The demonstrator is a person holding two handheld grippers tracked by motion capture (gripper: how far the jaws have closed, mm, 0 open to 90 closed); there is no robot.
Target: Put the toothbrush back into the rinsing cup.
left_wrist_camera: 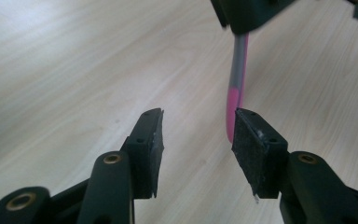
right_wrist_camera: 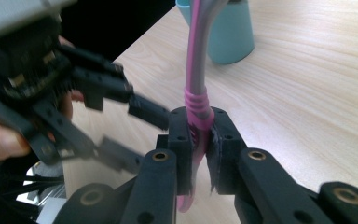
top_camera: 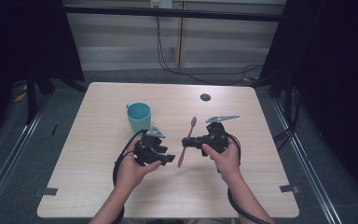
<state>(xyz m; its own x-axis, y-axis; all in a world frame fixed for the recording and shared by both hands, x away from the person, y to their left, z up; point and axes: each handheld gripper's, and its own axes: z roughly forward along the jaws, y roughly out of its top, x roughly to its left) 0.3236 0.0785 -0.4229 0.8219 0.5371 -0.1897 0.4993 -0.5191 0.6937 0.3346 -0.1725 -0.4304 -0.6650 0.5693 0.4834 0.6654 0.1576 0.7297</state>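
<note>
Toothbrush pinched in my right gripper, my left gripper let go beside it.

The toothbrush point(top_camera: 187, 141) is slim, pink with a grey strip along the handle and ribbed pink rings at the grip. My right gripper point(right_wrist_camera: 200, 140) clamps it on those rings, jaws nearly together. Its long axis runs away from me: head toward the teal cup point(top_camera: 138, 116), tail end toward me. My left gripper point(left_wrist_camera: 198, 140) stands about half open on nothing, the handle's tail just past its right pad.

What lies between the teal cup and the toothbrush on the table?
In the high view, only bare table lies between cup and toothbrush.
</note>
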